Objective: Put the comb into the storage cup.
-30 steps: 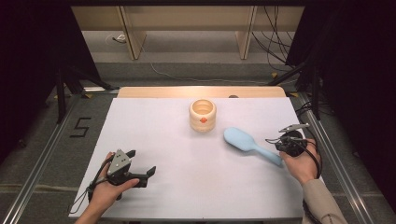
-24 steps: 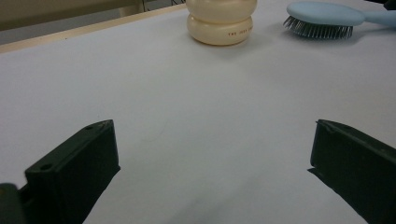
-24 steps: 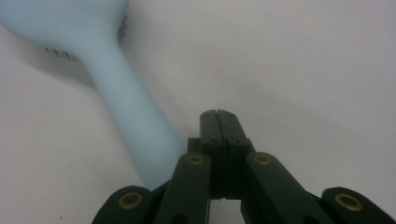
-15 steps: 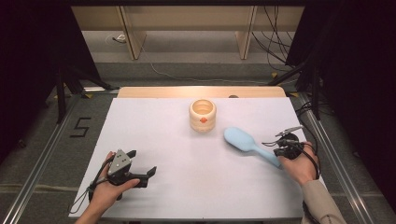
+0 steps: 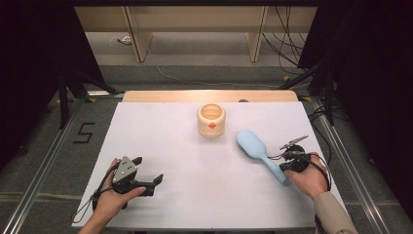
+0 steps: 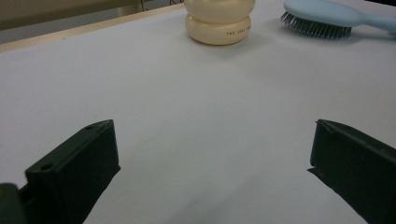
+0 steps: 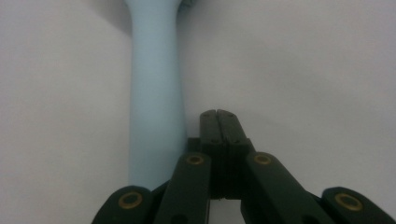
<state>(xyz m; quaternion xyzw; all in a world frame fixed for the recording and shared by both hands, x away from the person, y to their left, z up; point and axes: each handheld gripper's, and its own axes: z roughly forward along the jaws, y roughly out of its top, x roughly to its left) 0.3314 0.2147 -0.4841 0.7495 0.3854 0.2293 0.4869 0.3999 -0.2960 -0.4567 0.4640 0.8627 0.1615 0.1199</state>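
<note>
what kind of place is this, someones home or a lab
Most likely a lab recording rig, not a home: a bare white table framed by black curtains, loose cables on the floor, and a taped number 5.

— What differs from a second ago?
— The right gripper (image 5: 287,167) sits nearer the table's front edge, low beside the light blue hairbrush (image 5: 259,152) handle's end, its jaws pressed together.
— And the brush?
— Shifted slightly forward too.

The left gripper (image 5: 148,171) rests low in the left hand (image 5: 111,201), jaws spread wide. The right gripper (image 7: 218,114), held in the right hand (image 5: 308,179), has its jaws pressed together.
</note>
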